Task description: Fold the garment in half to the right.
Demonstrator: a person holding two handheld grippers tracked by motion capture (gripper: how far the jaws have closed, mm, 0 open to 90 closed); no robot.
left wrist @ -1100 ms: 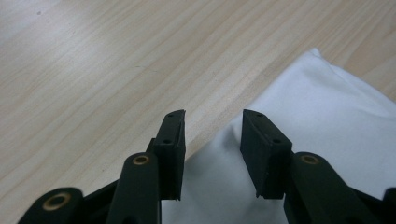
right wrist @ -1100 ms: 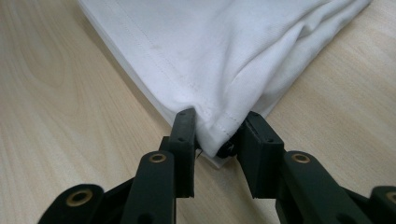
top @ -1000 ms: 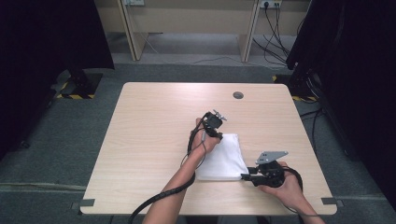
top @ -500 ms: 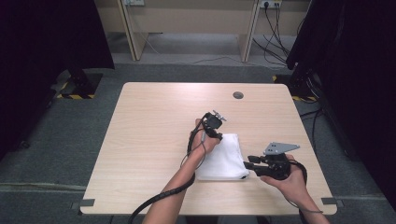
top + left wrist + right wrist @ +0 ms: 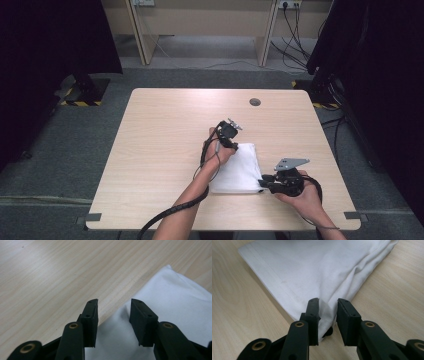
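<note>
Left hand-held gripper (image 5: 113, 311): jaws parted, forearm reaching forward. Right hand-held gripper (image 5: 327, 315): jaws slightly apart, pointing leftward, hand (image 5: 302, 196) low at the near right.

The table top (image 5: 165, 145) is finished in pale wood-grain laminate, smooth with a soft sheen. The white cloth (image 5: 317, 272), at upper centre of the right gripper view, is matt woven fabric with a stitched hem. Matt black plastic jaws with brass-coloured pivot pins are seen on the right gripper (image 5: 327, 305) and the left gripper (image 5: 113, 305).
</note>
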